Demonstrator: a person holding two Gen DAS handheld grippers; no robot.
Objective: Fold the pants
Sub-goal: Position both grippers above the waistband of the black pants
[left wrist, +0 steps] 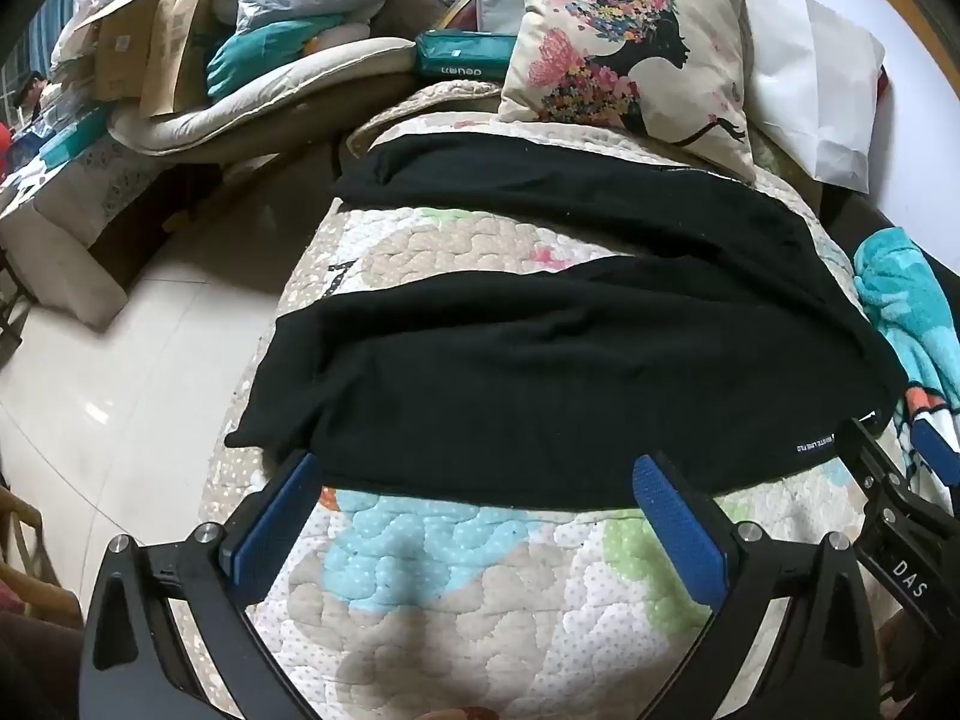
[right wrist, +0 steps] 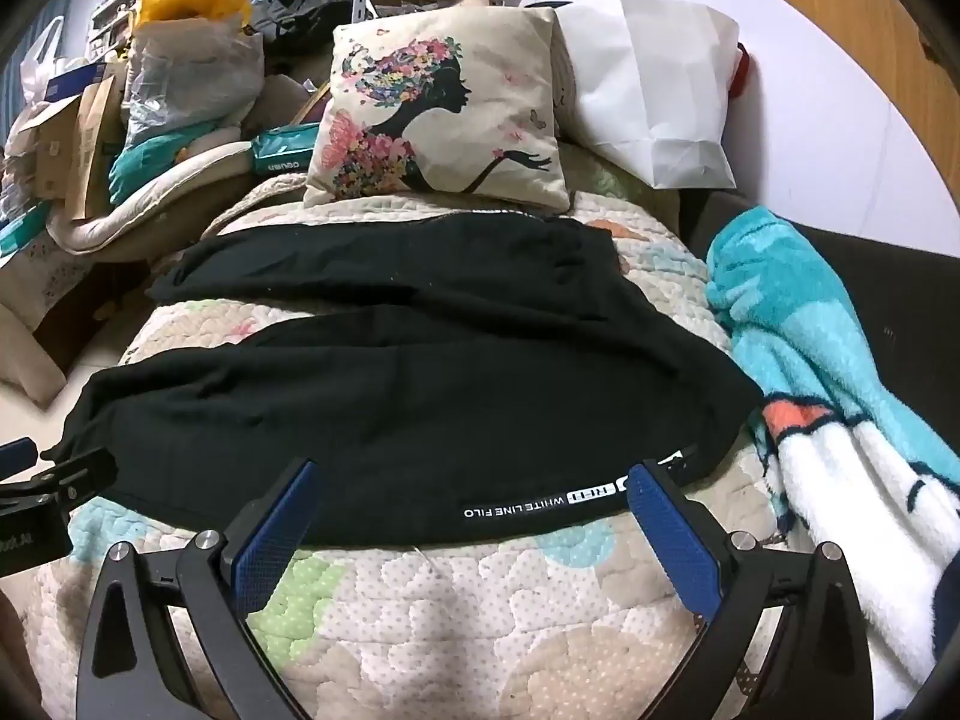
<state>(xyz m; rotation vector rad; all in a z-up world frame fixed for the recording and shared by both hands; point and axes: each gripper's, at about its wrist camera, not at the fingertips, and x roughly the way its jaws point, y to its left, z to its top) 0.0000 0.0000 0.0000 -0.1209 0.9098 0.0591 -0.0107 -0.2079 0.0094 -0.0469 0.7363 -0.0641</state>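
Note:
Black pants [left wrist: 540,360] lie spread flat on a quilted, patterned cover [left wrist: 480,570], legs pointing left and apart, waistband with a white-lettered label [right wrist: 540,507] at the right. My left gripper [left wrist: 474,468] is open and empty, at the near edge of the near leg. My right gripper [right wrist: 471,474] is open and empty, at the near edge of the waistband [right wrist: 600,492]. The right gripper also shows in the left wrist view [left wrist: 900,456] at the waistband corner. The left gripper shows at the left edge of the right wrist view [right wrist: 36,480].
A cushion with a flower-haired woman print [left wrist: 630,54] leans behind the pants. A white paper bag [right wrist: 654,90] stands to its right. A turquoise fleece blanket [right wrist: 828,372] lies right of the pants. Boxes and bags [left wrist: 180,48] pile at the left, above the pale floor [left wrist: 120,372].

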